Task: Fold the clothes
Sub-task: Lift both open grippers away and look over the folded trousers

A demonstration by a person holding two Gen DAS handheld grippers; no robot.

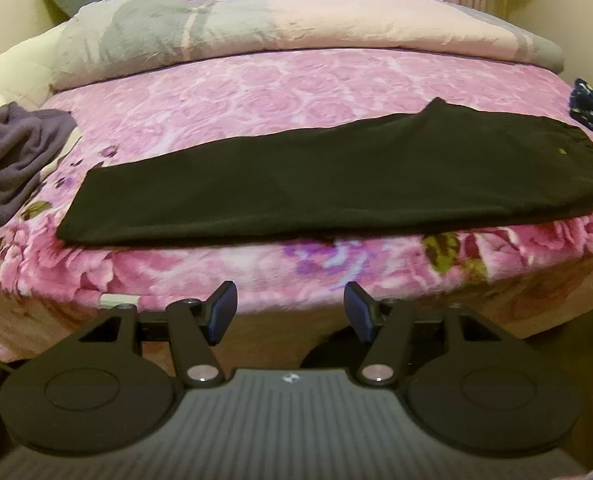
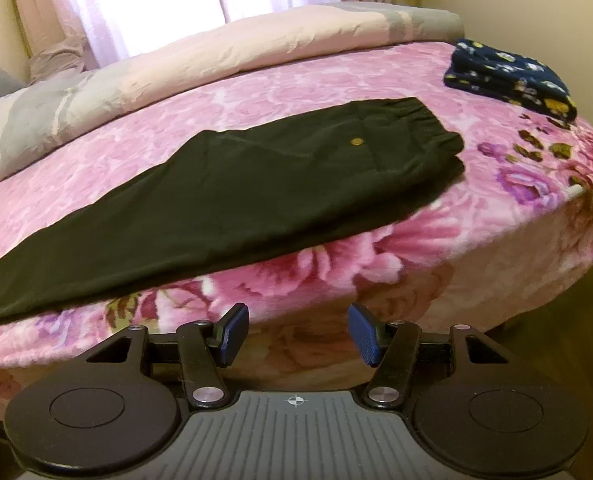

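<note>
A pair of black trousers (image 1: 328,176) lies flat on the bed, folded lengthwise, waistband to the right and leg ends to the left. It also shows in the right wrist view (image 2: 224,192), with the elastic waistband at the upper right. My left gripper (image 1: 290,312) is open and empty, held off the bed's near edge in front of the trousers. My right gripper (image 2: 298,334) is open and empty, also off the near edge, below the trousers' right half.
The bed has a pink floral blanket (image 1: 296,88). A rolled pink and grey duvet (image 1: 256,24) lies across the far side. A purple garment (image 1: 12,152) is heaped at the left. A folded navy patterned garment (image 2: 508,74) sits at the right.
</note>
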